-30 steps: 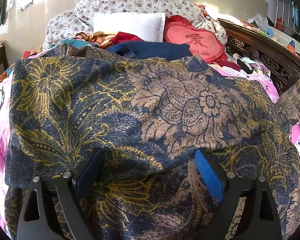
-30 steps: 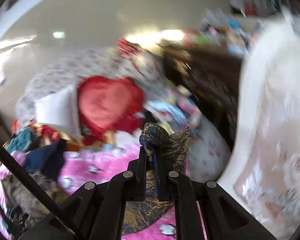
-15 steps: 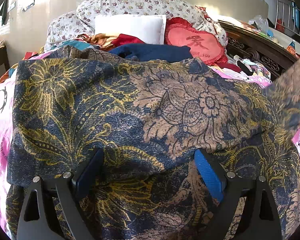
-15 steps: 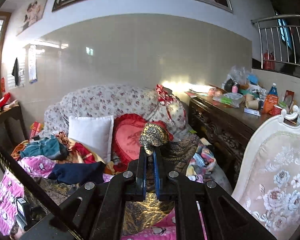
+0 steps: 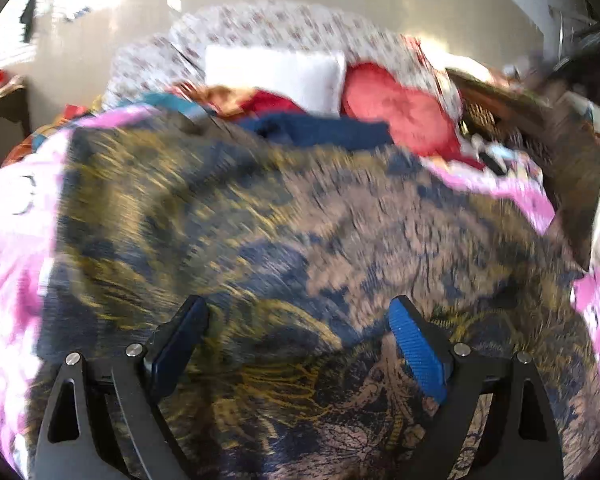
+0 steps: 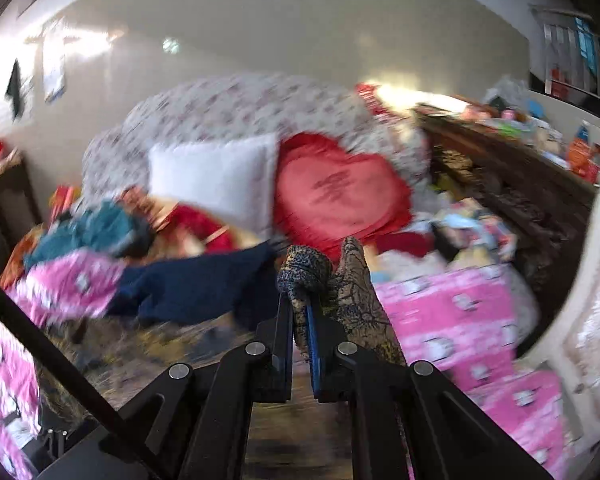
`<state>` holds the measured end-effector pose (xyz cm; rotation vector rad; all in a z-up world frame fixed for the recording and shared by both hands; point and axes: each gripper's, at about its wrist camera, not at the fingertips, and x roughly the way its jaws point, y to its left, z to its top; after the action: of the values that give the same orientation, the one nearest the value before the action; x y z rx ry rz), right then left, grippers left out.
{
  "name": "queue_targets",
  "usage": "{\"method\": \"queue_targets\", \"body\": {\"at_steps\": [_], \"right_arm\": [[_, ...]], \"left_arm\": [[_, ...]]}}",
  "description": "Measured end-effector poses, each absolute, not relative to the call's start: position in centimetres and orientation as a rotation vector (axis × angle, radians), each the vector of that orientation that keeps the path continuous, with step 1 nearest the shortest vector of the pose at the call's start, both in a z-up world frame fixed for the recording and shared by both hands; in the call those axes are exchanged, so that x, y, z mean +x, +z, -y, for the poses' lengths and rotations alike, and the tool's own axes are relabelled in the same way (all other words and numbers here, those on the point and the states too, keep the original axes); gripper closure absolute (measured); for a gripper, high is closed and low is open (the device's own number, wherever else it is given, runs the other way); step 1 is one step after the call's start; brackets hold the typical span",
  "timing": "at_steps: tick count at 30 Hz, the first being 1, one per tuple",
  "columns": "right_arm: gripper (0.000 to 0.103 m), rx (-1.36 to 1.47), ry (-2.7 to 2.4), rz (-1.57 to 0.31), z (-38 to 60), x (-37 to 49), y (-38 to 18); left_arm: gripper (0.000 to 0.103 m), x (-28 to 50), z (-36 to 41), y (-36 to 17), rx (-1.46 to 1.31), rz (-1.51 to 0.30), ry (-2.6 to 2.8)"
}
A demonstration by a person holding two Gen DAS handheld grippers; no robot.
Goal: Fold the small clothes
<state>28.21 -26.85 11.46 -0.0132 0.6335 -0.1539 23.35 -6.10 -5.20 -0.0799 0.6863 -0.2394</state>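
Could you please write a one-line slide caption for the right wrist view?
Right claw shut on a bunched corner of the blue-and-gold floral garment, above a pink bedspread.

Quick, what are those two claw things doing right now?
Left gripper: open over the patterned garment.
Right gripper: shut on a bunch of that garment.

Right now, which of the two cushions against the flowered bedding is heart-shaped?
The red cushion, standing to the right of the white cushion. The white cushion is rectangular and plain; the red cushion has a frilled edge and dark writing across its middle.
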Motion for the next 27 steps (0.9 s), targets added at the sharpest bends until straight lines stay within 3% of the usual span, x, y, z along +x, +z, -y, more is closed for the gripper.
{"method": "queue_targets", "body": {"at_steps": [6, 7, 8, 10, 15, 17, 19, 21, 22, 24, 27], "right_arm": [[0.094, -0.119, -0.12, -0.685, 18.0, 29.4, 3.3], [0.086, -0.122, -0.116, -0.696, 17.5, 29.5, 2.4], [0.058, -0.115, -0.102, -0.713, 17.3, 29.7, 1.7], [0.03, -0.057, 0.003, -0.752, 17.5, 29.1, 0.9], [0.031, 0.166, 0.355, -0.781, 20.9, 24.7, 3.4], [0.03, 0.157, 0.356, -0.716, 24.2, 22.4, 5.8], [0.023, 0.105, 0.279, -0.673, 27.7, 21.4, 7.2], [0.022, 0.072, 0.157, -0.725, 32.2, 22.3, 7.2], [0.024, 0.088, 0.12, -0.773, 34.4, 23.1, 6.8], [0.039, 0.134, 0.059, -0.885, 39.0, 24.6, 4.9], [0.041, 0.077, -0.091, -1.029, 41.7, 25.5, 2.3]], "left_arm": [[0.011, 20.9, 3.6, -2.6, -0.162, -0.605, -0.16], [0.011, 20.5, 3.3, -2.3, -0.168, -0.607, -0.158], [0.011, 20.3, 3.2, -2.1, -0.171, -0.61, -0.16], [0.011, 19.9, 3.2, -1.7, -0.158, -0.63, -0.19], [0.011, 19.6, 3.2, -1.4, -0.116, -0.646, -0.203], [0.011, 19.9, 2.9, -1.5, -0.138, -0.672, -0.223], [0.011, 20.3, 2.6, -1.9, -0.168, -0.701, -0.224], [0.011, 20.3, 2.7, -2.9, -0.161, -0.73, -0.232], [0.011, 20.3, 2.9, -3.4, -0.15, -0.734, -0.233], [0.011, 20.0, 3.3, -5.1, -0.122, -0.745, -0.241], [0.011, 19.8, 3.7, -5.8, -0.106, -0.762, -0.245]]}}
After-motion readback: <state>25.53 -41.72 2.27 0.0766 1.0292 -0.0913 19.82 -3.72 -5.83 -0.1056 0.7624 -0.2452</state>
